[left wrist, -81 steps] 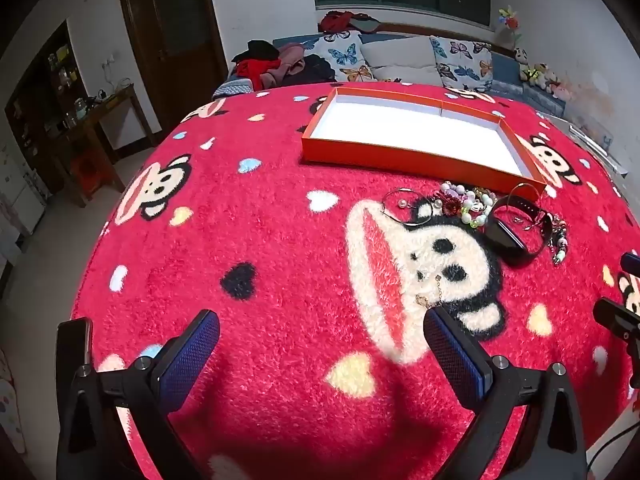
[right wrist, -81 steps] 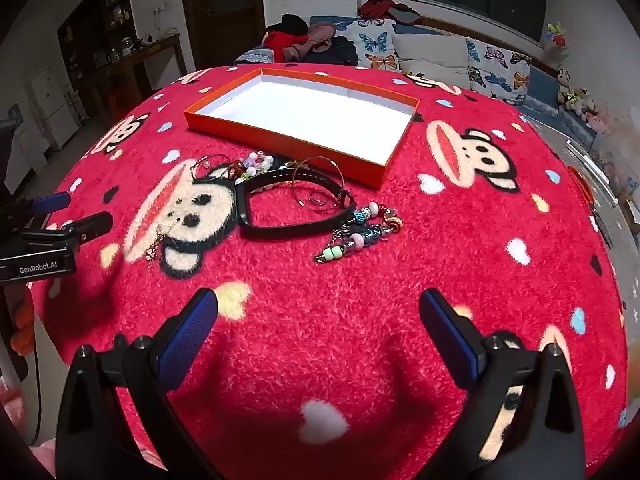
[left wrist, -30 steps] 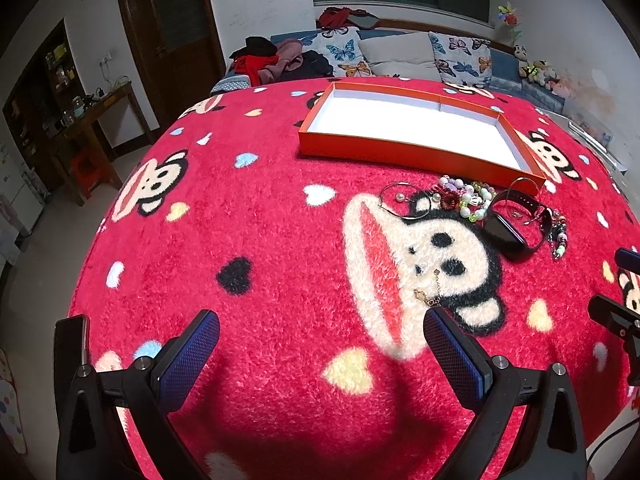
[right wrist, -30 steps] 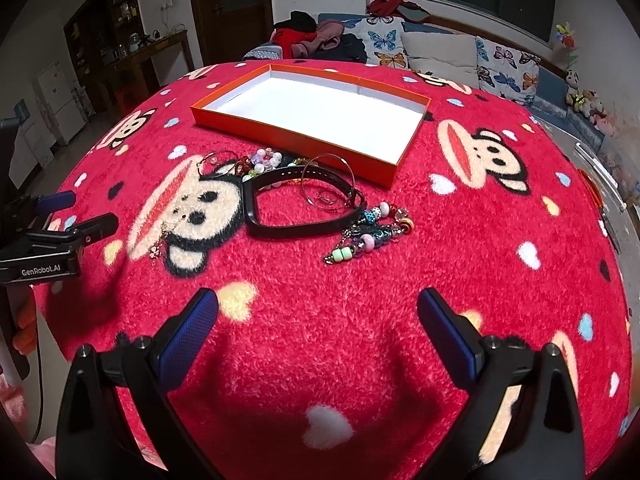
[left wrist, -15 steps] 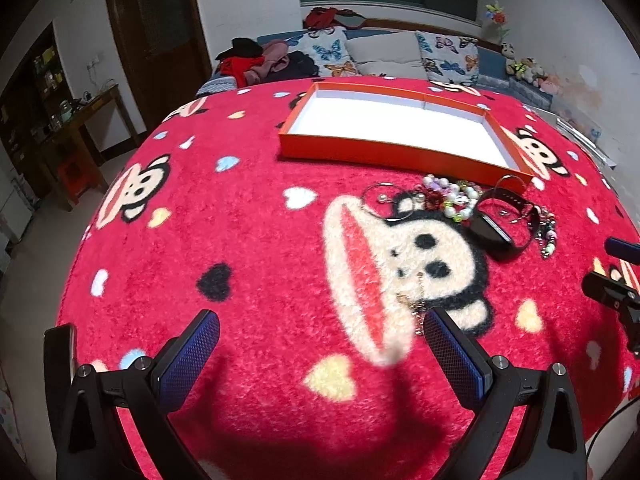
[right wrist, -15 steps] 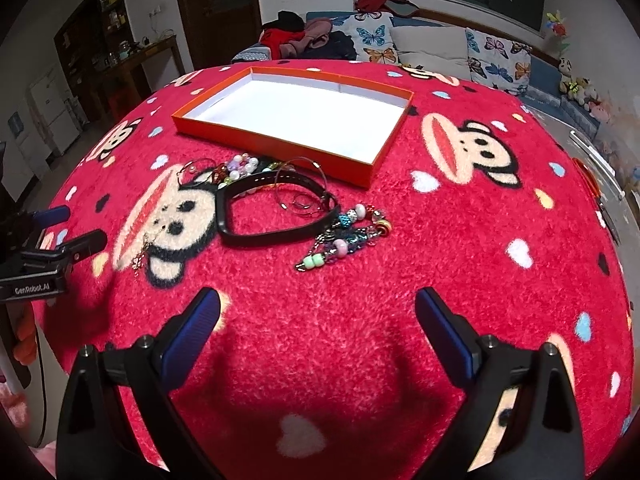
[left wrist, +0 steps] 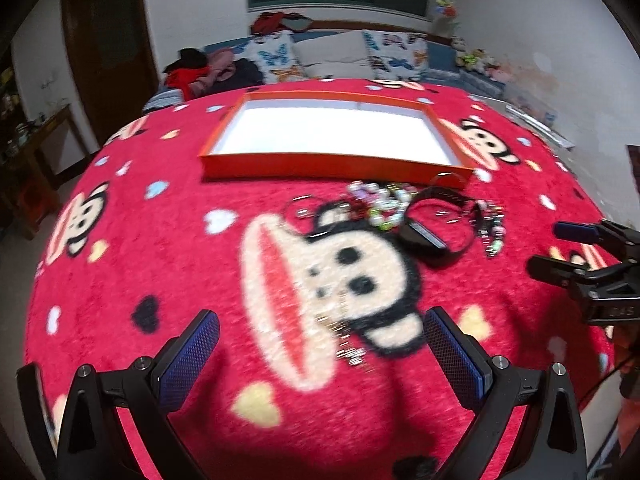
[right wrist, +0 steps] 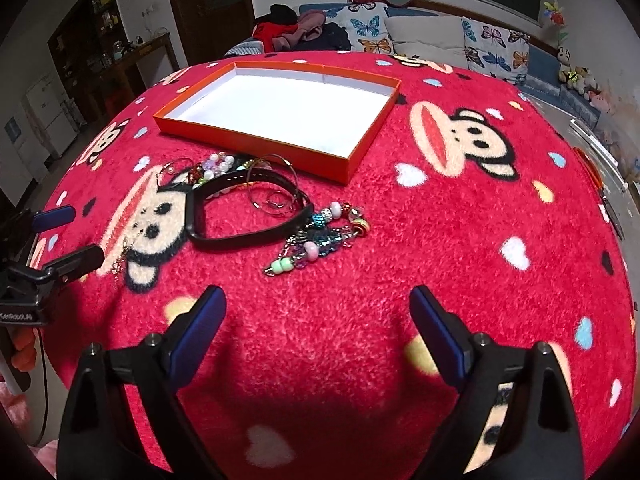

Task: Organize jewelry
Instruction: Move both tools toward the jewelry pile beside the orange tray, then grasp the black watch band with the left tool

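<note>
An orange tray (right wrist: 256, 141) with a white, empty floor lies on the red monkey-print blanket; it also shows in the left wrist view (left wrist: 320, 164). In front of it lies a jewelry pile: a black band (right wrist: 240, 236), thin hoops (right wrist: 276, 192), a pearl bead bracelet (right wrist: 218, 168), a colourful charm bracelet (right wrist: 320, 232) and a small gold chain (left wrist: 344, 336). My left gripper (left wrist: 320, 344) is open and empty just before the gold chain. My right gripper (right wrist: 318, 320) is open and empty just short of the charm bracelet.
The blanket (right wrist: 440, 240) covers a round table. A sofa with butterfly cushions (right wrist: 440, 36) and clothes stands behind. A dark door (left wrist: 108, 40) and a side table (right wrist: 132, 56) are at the left. The left gripper shows in the right wrist view (right wrist: 60, 236).
Both grippers have moved forward toward the jewelry pile, still open. The left view has swung so the gold chain lies between its fingers. No jewelry has moved.
</note>
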`<move>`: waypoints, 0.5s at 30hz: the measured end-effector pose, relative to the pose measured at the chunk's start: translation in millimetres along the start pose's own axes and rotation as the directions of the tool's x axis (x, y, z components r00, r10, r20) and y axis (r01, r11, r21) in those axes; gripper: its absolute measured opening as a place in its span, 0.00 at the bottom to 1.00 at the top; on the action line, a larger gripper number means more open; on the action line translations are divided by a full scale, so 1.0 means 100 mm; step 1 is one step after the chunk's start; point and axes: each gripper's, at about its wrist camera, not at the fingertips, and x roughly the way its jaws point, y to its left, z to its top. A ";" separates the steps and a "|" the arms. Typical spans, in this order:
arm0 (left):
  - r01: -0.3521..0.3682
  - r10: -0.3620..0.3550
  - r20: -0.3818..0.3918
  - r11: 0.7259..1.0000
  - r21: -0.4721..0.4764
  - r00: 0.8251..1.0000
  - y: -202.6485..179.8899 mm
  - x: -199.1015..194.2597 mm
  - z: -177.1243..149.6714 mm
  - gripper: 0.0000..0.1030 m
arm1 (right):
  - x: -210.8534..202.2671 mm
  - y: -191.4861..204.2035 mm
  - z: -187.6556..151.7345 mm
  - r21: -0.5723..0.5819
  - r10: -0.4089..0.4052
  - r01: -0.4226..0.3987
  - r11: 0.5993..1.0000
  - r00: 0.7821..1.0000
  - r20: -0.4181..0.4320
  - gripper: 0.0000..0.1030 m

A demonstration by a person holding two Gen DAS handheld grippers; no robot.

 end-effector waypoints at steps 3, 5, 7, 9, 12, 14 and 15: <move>0.040 -0.040 0.008 0.998 0.043 0.999 -0.11 0.04 0.07 1.00 | 0.01 -0.03 0.01 0.004 0.002 -0.002 1.000 1.000 -0.002 0.90; 0.059 -0.060 0.008 0.995 0.081 0.998 -0.21 0.09 0.13 1.00 | 0.02 -0.05 0.01 0.007 0.006 -0.006 1.000 1.000 -0.001 0.90; 0.084 -0.085 0.006 0.990 0.109 0.996 -0.29 0.15 0.19 1.00 | 0.04 -0.06 0.02 0.007 0.009 -0.009 1.000 1.000 -0.003 0.90; 0.110 -0.112 0.007 0.985 0.131 0.994 -0.36 0.21 0.25 1.00 | 0.05 -0.07 0.03 0.006 0.012 -0.012 1.000 1.000 -0.006 0.90; 0.136 -0.138 0.001 0.976 0.170 0.990 -0.44 0.31 0.33 0.98 | 0.07 -0.09 0.04 0.006 0.021 -0.021 1.000 1.000 -0.007 0.90; 0.156 -0.159 -0.002 0.967 0.203 0.987 -0.50 0.38 0.38 0.98 | 0.08 -0.10 0.06 0.005 0.025 -0.025 1.000 1.000 -0.008 0.90; 0.158 -0.160 -0.005 0.964 0.212 0.987 -0.52 0.41 0.39 0.98 | 0.09 -0.11 0.06 0.004 0.030 -0.030 1.000 0.999 -0.009 0.90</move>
